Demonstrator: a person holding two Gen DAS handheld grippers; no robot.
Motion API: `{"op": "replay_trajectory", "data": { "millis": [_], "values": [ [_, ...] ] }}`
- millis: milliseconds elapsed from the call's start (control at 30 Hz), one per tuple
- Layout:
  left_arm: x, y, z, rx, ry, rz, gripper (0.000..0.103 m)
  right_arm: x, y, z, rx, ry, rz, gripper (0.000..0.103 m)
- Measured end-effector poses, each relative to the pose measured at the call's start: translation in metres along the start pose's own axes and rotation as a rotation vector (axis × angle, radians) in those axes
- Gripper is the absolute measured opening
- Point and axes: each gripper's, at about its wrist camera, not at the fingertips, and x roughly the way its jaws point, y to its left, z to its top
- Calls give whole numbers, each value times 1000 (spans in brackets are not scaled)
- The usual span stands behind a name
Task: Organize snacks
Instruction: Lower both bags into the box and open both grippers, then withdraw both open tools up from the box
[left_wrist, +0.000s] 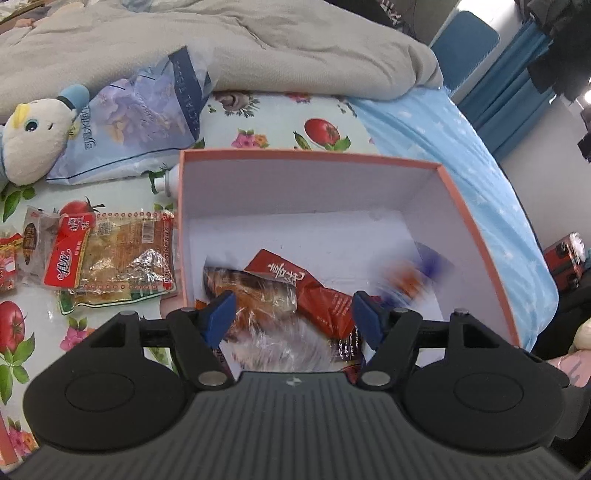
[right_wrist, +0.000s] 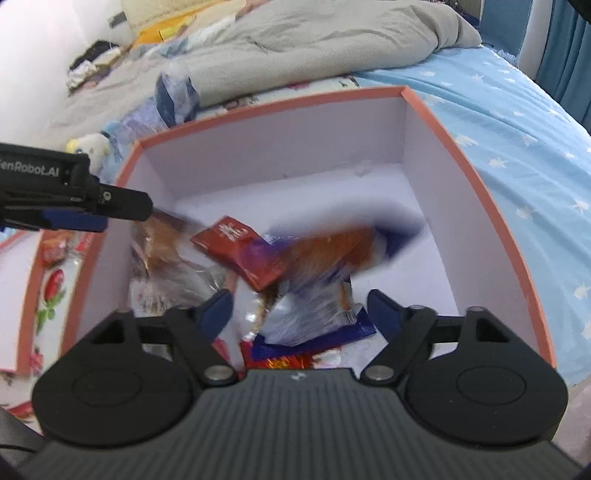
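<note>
Both claws point down into an open box (left_wrist: 476, 229) with a salmon rim and white walls, standing on a bed. Left claw (left_wrist: 293, 317): spread, nothing between its blue pads, above a clear-wrapped pastry (left_wrist: 255, 295) and a red packet (left_wrist: 317, 291) at the near left of the box floor. Right claw (right_wrist: 299, 314): spread, pinching nothing; beyond it a blurred orange-and-blue packet (right_wrist: 332, 254) lies beside the red packet. Left of the box, on the tomato-print sheet (left_wrist: 266, 125), further snack packets (left_wrist: 122, 258) lie flat. Far left: a plush toy (left_wrist: 33, 140) against a blue bag (left_wrist: 136, 122); a grey quilt (left_wrist: 221, 40) beyond.
</note>
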Motion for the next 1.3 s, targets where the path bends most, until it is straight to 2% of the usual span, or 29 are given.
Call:
{"op": "replay_trajectory", "data": {
  "millis": [200, 567, 933, 1067, 1300],
  "values": [
    [-29, -1, -1, 15, -46, -17, 74, -23, 8, 2, 5, -55, -6, 82],
    [-105, 0, -18, 47, -168, -56, 74, -88, 42, -6, -3, -201, 11, 82],
    [-174, 16, -56, 41, -265, -93, 74, -134, 75, -26, -14, -295, 38, 82],
    [-194, 26, -71, 50, -291, -73, 74, -148, 88, -35, -15, -345, 46, 82],
    [-219, 60, -97, 23, -320, -37, 74, -157, 110, -51, -5, -365, 80, 82]
  ]
}}
